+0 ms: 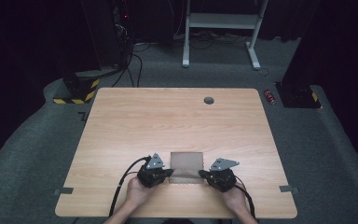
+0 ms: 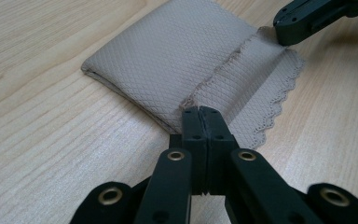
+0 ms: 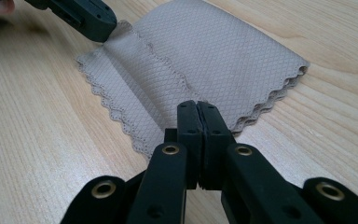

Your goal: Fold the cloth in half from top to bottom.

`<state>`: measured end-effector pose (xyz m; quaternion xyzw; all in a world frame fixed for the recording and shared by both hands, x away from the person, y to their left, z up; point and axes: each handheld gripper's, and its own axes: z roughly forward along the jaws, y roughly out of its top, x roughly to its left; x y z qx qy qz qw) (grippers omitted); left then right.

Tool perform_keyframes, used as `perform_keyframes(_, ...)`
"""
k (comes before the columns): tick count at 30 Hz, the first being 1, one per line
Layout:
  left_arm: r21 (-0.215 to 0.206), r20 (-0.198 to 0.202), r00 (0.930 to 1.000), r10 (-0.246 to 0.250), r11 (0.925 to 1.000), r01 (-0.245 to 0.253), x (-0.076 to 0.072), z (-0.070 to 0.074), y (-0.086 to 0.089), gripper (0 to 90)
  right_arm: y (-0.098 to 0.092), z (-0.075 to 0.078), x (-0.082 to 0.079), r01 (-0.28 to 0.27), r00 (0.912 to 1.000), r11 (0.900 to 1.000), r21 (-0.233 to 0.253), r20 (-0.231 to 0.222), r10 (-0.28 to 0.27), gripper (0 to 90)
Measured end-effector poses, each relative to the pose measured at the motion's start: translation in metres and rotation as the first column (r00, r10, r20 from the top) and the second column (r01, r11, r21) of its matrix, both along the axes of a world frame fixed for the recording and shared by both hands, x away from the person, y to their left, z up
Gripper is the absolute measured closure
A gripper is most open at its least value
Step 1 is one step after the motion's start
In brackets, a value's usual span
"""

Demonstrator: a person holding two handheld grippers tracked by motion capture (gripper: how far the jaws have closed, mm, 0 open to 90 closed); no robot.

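Note:
A beige quilted cloth [image 1: 186,163] with scalloped edges lies folded on the wooden table [image 1: 168,116] near its front edge. My left gripper [image 1: 170,172] is at the cloth's left side and my right gripper [image 1: 201,174] at its right side. In the left gripper view the cloth [image 2: 177,51] has a top layer folded over, and my left gripper [image 2: 199,111] is shut on that layer's near corner. The right gripper [image 2: 289,28] touches the far corner. In the right gripper view my right gripper [image 3: 197,105] is shut on the cloth [image 3: 223,60] edge, with the left gripper [image 3: 95,23] opposite.
A grey round grommet [image 1: 209,100] sits near the table's far edge. Grey tape tabs [image 1: 63,191] mark the front corners. On the floor behind are a red can [image 1: 270,96], a white desk frame [image 1: 223,23] and cables.

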<state>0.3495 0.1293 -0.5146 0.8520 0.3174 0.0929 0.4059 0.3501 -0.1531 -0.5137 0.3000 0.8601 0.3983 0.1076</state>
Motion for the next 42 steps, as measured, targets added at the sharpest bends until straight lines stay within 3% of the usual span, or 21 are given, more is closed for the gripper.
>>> perform_keyframes(7, 0.002, -0.027, 0.9996, -0.001, 1.0, 0.001, -0.002, -0.002, 0.001, 85.1, -0.002, -0.001, 0.0, 0.003, 0.9998, 1.0, 0.004, -0.019, -0.003, 84.6)
perform_keyframes(13, -0.062, -0.046, 0.9988, 0.016, 0.9979, -0.018, -0.004, 0.002, 0.01, 74.7, -0.009, -0.001, -0.003, 0.02, 0.9991, 0.999, 0.034, -0.038, -0.018, 77.0)
perform_keyframes(16, -0.098, -0.031, 0.9984, 0.047, 0.994, -0.05, -0.002, 0.01, 0.014, 68.7, -0.015, 0.005, -0.001, 0.045, 0.9984, 0.996, 0.081, -0.038, -0.042, 74.9)
perform_keyframes(18, -0.109, -0.016, 0.9966, 0.081, 0.9906, -0.082, 0.0, 0.015, 0.013, 64.6, -0.016, 0.01, -0.001, 0.058, 0.9983, 0.995, 0.086, -0.015, -0.057, 74.5)
perform_keyframes(23, -0.076, -0.018, 0.9947, 0.102, 0.9918, -0.103, 0.012, 0.018, 0.002, 60.1, -0.006, 0.012, 0.007, 0.08, 0.9968, 0.994, 0.073, -0.003, -0.08, 73.7)
perform_keyframes(28, -0.007, -0.024, 0.9971, 0.072, 0.9974, -0.072, 0.014, 0.011, -0.014, 56.8, 0.003, 0.005, 0.014, 0.098, 0.9952, 0.995, 0.029, -0.001, -0.098, 71.6)
perform_keyframes(35, 0.032, -0.051, 0.9975, 0.049, 0.9983, -0.047, 0.004, 0.0, -0.013, 54.5, 0.004, -0.003, -0.001, 0.057, 0.9984, 0.998, -0.029, -0.002, -0.057, 68.7)
perform_keyframes(37, 0.037, -0.038, 0.9983, 0.045, 0.9983, -0.044, 0.0, -0.003, -0.01, 53.7, 0.003, -0.007, -0.008, 0.043, 0.999, 0.998, -0.054, 0.011, -0.043, 67.8)
perform_keyframes(42, 0.039, -0.026, 0.9979, 0.06, 0.9975, -0.059, -0.007, -0.004, 0.0, 52.9, -0.003, -0.009, -0.019, 0.041, 0.9981, 0.998, -0.049, 0.049, -0.038, 65.2)
